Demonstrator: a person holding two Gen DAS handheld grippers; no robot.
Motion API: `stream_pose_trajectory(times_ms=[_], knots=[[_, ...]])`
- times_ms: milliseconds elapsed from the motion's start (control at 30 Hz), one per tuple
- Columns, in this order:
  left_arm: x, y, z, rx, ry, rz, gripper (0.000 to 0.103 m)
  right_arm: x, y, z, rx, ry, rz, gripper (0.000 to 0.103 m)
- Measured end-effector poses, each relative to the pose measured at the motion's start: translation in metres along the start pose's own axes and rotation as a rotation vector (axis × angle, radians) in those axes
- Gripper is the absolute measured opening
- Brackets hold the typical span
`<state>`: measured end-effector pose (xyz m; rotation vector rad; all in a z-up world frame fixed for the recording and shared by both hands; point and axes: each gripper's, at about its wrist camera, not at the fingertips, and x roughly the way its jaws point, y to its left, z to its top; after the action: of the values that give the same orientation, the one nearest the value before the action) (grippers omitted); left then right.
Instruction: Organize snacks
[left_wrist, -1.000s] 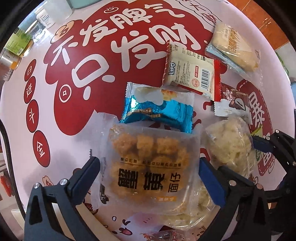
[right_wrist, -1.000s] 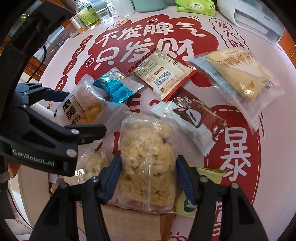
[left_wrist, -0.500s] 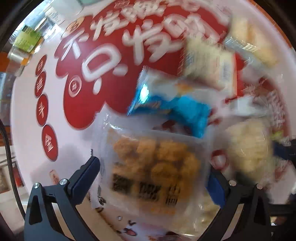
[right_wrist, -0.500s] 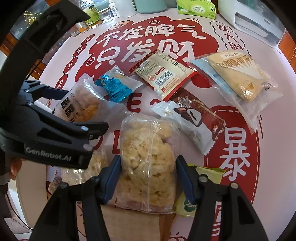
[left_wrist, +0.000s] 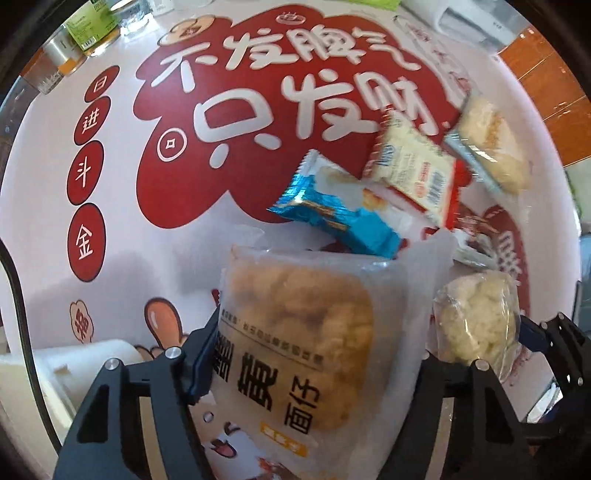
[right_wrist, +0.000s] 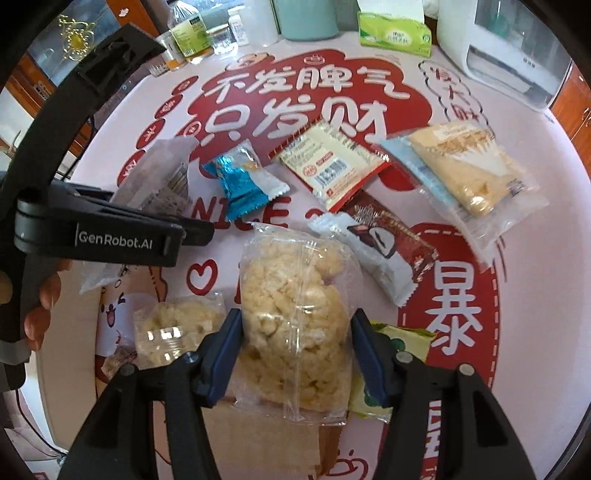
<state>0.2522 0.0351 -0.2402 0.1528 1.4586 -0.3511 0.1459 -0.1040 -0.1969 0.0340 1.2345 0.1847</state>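
Note:
My left gripper (left_wrist: 314, 354) points straight down and its jaws are closing on a clear packet of golden puffs (left_wrist: 295, 325), which is pinched at its sides. The right wrist view shows that packet (right_wrist: 162, 177) raised off the table on edge. My right gripper (right_wrist: 295, 354) is shut on a clear bag of pale puffed rice (right_wrist: 295, 314), held above a cardboard box (right_wrist: 266, 435). On the red-and-white tablecloth (right_wrist: 110, 155) lie a blue packet (right_wrist: 240, 181), a white-red packet (right_wrist: 328, 166), a brown chocolate packet (right_wrist: 384, 240) and a large yellow cake packet (right_wrist: 469, 173).
A small bag of pale puffs (right_wrist: 177, 328) and a green packet (right_wrist: 399, 343) lie beside my right fingers. Bottles (right_wrist: 188, 29), a green tissue pack (right_wrist: 395, 33) and a white appliance (right_wrist: 517, 55) line the far edge. A white container (left_wrist: 74, 362) sits at the lower left.
The left jaws have narrowed onto the golden puff packet and lifted it, tilting it off the table. The right gripper and its bag have stayed put.

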Motion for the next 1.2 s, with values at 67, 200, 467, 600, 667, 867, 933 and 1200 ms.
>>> stream_pose_trajectory(times_ms=[67, 200, 467, 600, 667, 867, 933, 1200], knots=[[-0.012, -0.003, -0.007, 0.008, -0.028, -0.012, 0.069, -0.010, 0.000, 0.000, -0.003, -0.018, 0.000, 0.058], [-0.048, -0.012, -0.026, 0.007, -0.096, -0.053, 0.069, -0.033, 0.002, -0.004, -0.005, -0.054, 0.005, 0.058], [-0.138, -0.018, -0.070, -0.026, -0.253, -0.094, 0.069, -0.083, 0.014, -0.022, -0.051, -0.121, 0.041, 0.058], [-0.180, -0.013, -0.107, -0.056, -0.331, -0.070, 0.070, -0.105, 0.028, -0.032, -0.099, -0.142, 0.069, 0.058], [-0.196, -0.008, -0.127, -0.074, -0.371, -0.040, 0.070, -0.117, 0.038, -0.038, -0.125, -0.148, 0.095, 0.058], [-0.226, 0.013, -0.185, -0.166, -0.446, 0.062, 0.070, -0.144, 0.074, -0.046, -0.237, -0.176, 0.147, 0.058], [-0.233, 0.025, -0.205, -0.209, -0.464, 0.090, 0.070, -0.150, 0.088, -0.047, -0.277, -0.184, 0.165, 0.058], [-0.247, 0.084, -0.269, -0.393, -0.509, 0.167, 0.071, -0.166, 0.152, -0.041, -0.412, -0.206, 0.237, 0.058]])
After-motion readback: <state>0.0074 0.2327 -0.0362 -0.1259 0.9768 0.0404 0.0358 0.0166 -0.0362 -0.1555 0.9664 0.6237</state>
